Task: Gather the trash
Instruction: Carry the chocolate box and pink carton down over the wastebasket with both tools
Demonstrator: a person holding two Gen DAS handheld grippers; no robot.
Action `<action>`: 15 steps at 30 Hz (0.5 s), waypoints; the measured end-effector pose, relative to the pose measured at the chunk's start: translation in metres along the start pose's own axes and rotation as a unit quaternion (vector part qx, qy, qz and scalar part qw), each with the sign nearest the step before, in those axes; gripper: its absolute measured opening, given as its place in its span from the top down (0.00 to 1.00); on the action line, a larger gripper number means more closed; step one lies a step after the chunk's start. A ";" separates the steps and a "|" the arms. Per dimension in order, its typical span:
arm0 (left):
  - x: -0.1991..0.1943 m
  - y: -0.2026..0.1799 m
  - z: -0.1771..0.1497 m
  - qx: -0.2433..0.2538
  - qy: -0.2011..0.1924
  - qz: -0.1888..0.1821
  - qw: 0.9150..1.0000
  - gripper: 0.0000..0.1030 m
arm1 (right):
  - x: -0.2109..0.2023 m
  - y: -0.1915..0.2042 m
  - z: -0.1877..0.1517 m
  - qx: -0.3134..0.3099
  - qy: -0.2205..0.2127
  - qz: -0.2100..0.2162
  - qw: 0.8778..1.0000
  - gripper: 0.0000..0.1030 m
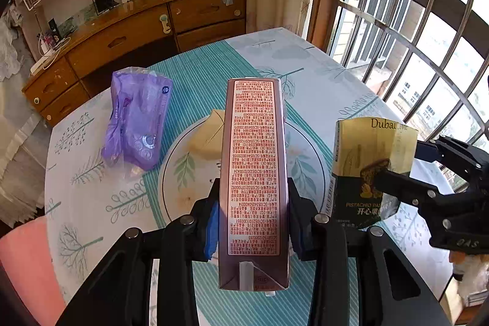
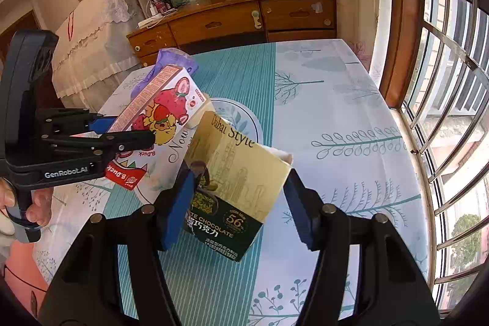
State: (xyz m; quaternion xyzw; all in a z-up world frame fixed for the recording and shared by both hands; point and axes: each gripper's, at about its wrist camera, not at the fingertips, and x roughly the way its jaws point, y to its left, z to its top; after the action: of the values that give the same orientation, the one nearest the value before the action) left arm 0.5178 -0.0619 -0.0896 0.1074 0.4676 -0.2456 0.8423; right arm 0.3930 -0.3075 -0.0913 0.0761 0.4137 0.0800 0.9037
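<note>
two cartons lifted over the round table (image 1: 91, 203).
left gripper (image 1: 253, 222) clamps the tall brown drink carton (image 1: 253, 173) above the white leaf-print plate (image 1: 183, 173), which holds a tan wedge (image 1: 207, 136); right gripper (image 2: 238, 203) pinches the gold-and-green chocolate box (image 2: 235, 188); purple plastic pack (image 1: 137, 118) lies near the far edge.

Table (image 1: 330, 75) (plate (image 1: 171, 170), purple pack (image 1: 137, 118))

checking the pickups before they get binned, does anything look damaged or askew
The chocolate box in the right gripper looks crushed, its top end torn open, and sits tilted between the fingers. The strawberry carton in the left gripper looks intact.
</note>
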 end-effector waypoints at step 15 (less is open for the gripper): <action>-0.124 -0.016 -0.113 -0.019 -0.072 -0.041 0.996 0.65 | -0.073 0.039 -0.038 -0.025 -0.027 0.064 0.997 0.48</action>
State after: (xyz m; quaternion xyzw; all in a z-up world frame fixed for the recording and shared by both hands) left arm 0.3718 0.0091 -0.0453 0.0538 0.4148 -0.2781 0.8647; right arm 0.3142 -0.2820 -0.0539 0.0818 0.3812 0.1454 0.9093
